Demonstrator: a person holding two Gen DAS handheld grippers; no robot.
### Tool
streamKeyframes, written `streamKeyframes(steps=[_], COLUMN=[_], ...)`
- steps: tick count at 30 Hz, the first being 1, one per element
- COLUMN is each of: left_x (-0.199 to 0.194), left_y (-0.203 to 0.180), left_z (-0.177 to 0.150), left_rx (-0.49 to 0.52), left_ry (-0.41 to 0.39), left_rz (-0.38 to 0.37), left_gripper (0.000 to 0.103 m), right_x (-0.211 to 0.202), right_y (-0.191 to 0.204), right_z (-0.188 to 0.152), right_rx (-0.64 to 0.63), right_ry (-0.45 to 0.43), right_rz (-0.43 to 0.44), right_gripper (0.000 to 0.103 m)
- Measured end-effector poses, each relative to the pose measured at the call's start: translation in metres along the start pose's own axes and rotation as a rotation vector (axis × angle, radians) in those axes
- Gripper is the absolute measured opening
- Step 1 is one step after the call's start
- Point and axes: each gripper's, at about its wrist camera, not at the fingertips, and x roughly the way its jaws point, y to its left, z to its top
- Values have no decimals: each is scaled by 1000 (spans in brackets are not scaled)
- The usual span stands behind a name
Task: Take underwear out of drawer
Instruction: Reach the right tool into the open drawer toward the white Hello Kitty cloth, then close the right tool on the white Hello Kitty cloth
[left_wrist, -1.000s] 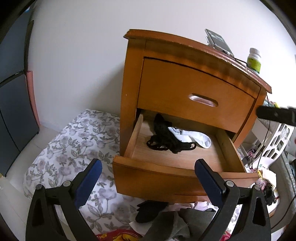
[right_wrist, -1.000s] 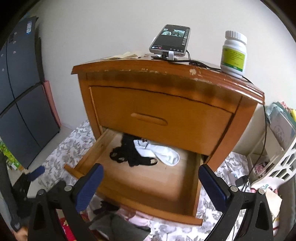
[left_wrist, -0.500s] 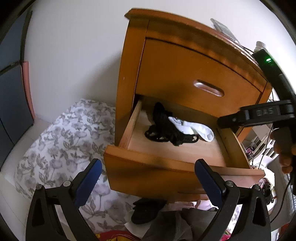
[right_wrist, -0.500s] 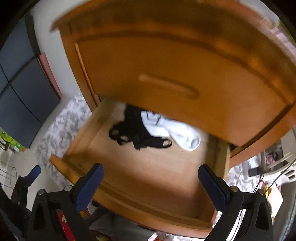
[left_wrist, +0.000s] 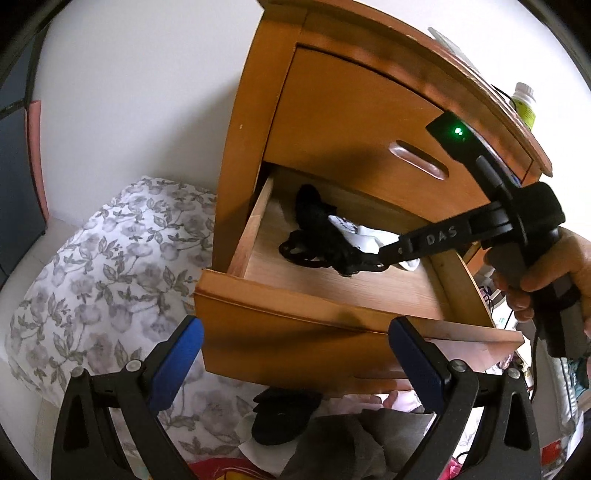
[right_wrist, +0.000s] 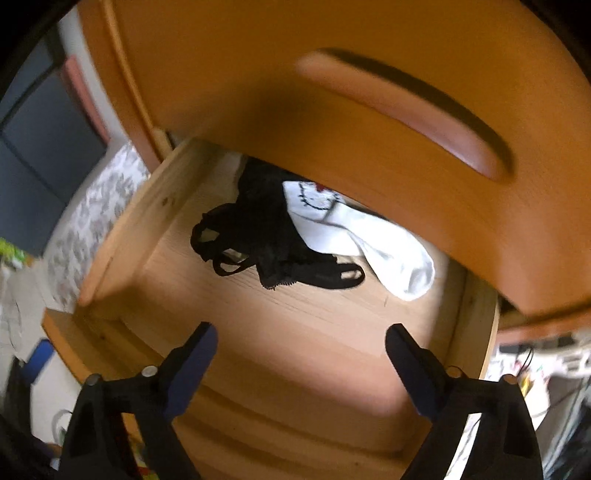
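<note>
Our right gripper (right_wrist: 301, 354), fingers apart, reaches into the open drawer (right_wrist: 122, 236) toward the black underwear (right_wrist: 258, 243) lying beside a white sock (right_wrist: 384, 254). We should pinch only black fabric. Our left gripper (left_wrist: 295, 354) waits outside, also spread. The upper drawer front hides the rear.

The closed upper drawer front (right_wrist: 332, 110) is blurred and hides the white sock's (right_wrist: 388, 251) upper edge.
</note>
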Motion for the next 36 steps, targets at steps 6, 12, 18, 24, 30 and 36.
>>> streamKeyframes(steps=[6,12,18,24,30,36], left_x=[5,12,16,15,16,16], left_y=[7,12,17,18,20,21], left_z=[1,1,1,2,2,2], left_rx=[-15,-31,-47,-46,-50,-50], left_ry=[7,22,25,22,24,23], left_rz=[-18,-30,-48,-56,-61,-69], left_gripper=[100,100,100,100,100,100], right_x=[14,28,42,55,67,73], right_y=[11,26,41,47,49,43], right_z=[10,16,21,29,34,36], right_rx=[-129,-280,-378,-443,-469,-460], right_ry=[23,28,41,49,64,69], right_rz=[-38,-88,-113,-139,-134,-124], right_gripper=[79,71,65,62,56,50])
